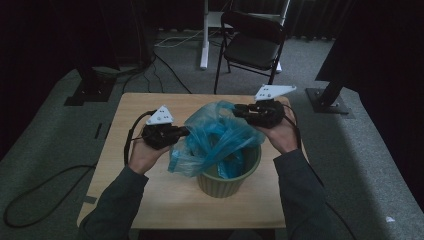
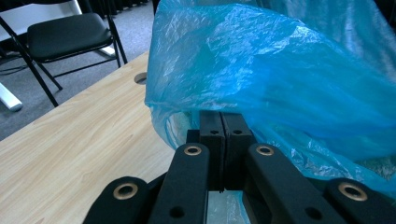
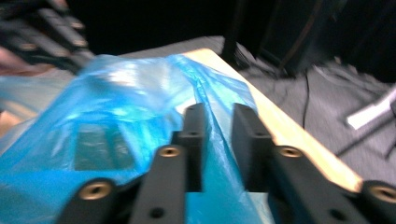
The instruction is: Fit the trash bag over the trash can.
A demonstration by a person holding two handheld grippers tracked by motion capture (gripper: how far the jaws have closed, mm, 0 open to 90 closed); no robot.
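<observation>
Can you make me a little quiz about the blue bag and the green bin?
1. True or false: the left gripper is shut on the bag.
2. The bin stands on A) the table B) the chair C) the floor.
3. Fill in: the right gripper fingers are ____, with bag film between them.

Key: 1 true; 2 A; 3 open.

Crumpled blue bag (image 1: 215,135) in green bin (image 1: 225,182)

Your left gripper (image 1: 186,131) and right gripper (image 1: 237,109): black bodies, brass-ringed screw holes along the jaw arms, grey three-cornered top plates, trailing black cables. Your sleeves (image 1: 116,204) are dark grey.
</observation>
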